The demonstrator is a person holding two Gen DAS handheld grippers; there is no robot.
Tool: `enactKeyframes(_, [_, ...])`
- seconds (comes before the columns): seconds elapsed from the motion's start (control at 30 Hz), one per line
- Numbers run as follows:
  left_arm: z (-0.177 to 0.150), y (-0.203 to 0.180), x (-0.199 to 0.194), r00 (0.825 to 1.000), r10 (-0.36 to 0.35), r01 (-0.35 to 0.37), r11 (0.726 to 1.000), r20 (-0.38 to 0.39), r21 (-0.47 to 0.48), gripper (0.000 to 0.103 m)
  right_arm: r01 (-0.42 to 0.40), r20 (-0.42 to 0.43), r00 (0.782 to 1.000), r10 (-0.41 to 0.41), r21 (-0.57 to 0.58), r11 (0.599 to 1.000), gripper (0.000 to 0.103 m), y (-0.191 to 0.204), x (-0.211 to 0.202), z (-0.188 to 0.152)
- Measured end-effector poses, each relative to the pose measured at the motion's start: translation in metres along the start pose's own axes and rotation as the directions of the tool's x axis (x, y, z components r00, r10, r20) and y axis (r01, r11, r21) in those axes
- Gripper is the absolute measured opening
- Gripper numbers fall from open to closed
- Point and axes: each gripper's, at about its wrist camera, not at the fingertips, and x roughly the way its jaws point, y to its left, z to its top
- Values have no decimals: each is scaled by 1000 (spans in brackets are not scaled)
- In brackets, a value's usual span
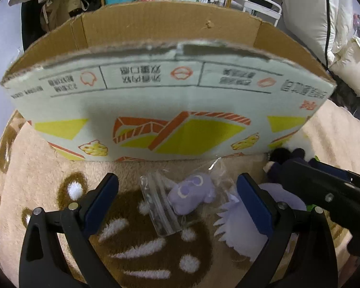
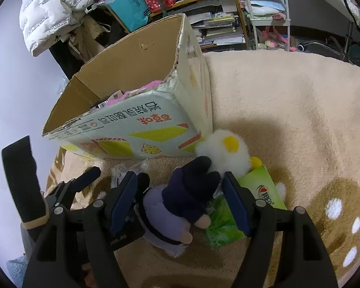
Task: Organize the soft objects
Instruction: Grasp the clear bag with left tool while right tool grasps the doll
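An open cardboard box (image 1: 156, 100) stands on a beige plush rug (image 1: 43, 168); it also shows in the right wrist view (image 2: 136, 124), with pink soft items (image 2: 136, 91) inside. My left gripper (image 1: 177, 199) is open above a small purple plush in a clear bag (image 1: 192, 192). My right gripper (image 2: 180, 201) is open around a plush doll in a dark navy coat (image 2: 180, 206), its pads not pressing it. The doll's pale fringe (image 1: 235, 223) shows beside my left gripper's right finger. A white fluffy duck plush (image 2: 223, 151) lies against the box corner.
A green tissue pack (image 2: 261, 192) lies under the doll and duck. Shelves with books and bags (image 2: 204, 12) and a white puffer jacket (image 2: 50, 9) stand behind the box. The rug (image 2: 288, 110) stretches to the right.
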Motion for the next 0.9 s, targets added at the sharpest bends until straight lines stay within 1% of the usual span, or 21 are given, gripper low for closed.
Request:
enactKeyframes(0.07, [1,2,6,1000,0,0,1000,-11,-19,98,-8,1,1000,8,4,1000,76,0,1,1])
enactKeyframes(0.1, [3,3,7,1000,-2,2,1000,-11,-20,98,-13,1,1000,13,5,1000,73,0,1,1])
enactKeyframes(0.13, [4,3,8,1000,-1,1,1000,-10,-18,98,-19,-2,1000,19,8,1000,68,-1,1,1])
enactKeyframes(0.2, [6,0,10,1000,8,-8,1000,-10,-8,98,-22,-7,1000,22,15,1000,66,-3,1,1])
enactKeyframes(0.3, [9,0,16,1000,12,-12,1000,-22,-21,98,-30,-2,1000,30,35,999,57,-8,0,2])
enactKeyframes(0.37, [11,4,21,999,0,-2,999,-37,-44,98,-33,2,999,33,43,999,49,-9,-2,3])
enactKeyframes(0.43, [13,6,23,999,0,-1,999,-43,-46,98,-34,6,999,34,46,998,45,-10,-3,2])
enactKeyframes(0.53, [17,7,23,999,1,-3,999,-52,-44,98,-34,7,999,33,47,998,43,-10,-3,1])
enactKeyframes(0.57, [15,5,22,998,-1,-1,999,-56,-46,98,-31,10,999,31,50,998,36,-10,-3,1])
enactKeyframes(0.6, [15,6,22,998,-6,4,999,-57,-49,98,-23,15,1000,22,49,999,32,-10,-4,1])
enactKeyframes(0.63, [16,6,21,998,-13,10,999,-59,-54,98,-31,20,999,30,47,998,32,-10,-5,1])
enactKeyframes(0.73, [20,11,20,996,-64,59,995,-63,-80,98,-46,28,999,45,39,998,31,-7,-9,1])
enactKeyframes(0.9, [24,10,21,996,-59,55,996,-64,-66,98,-18,35,999,18,-6,1000,31,2,-9,1])
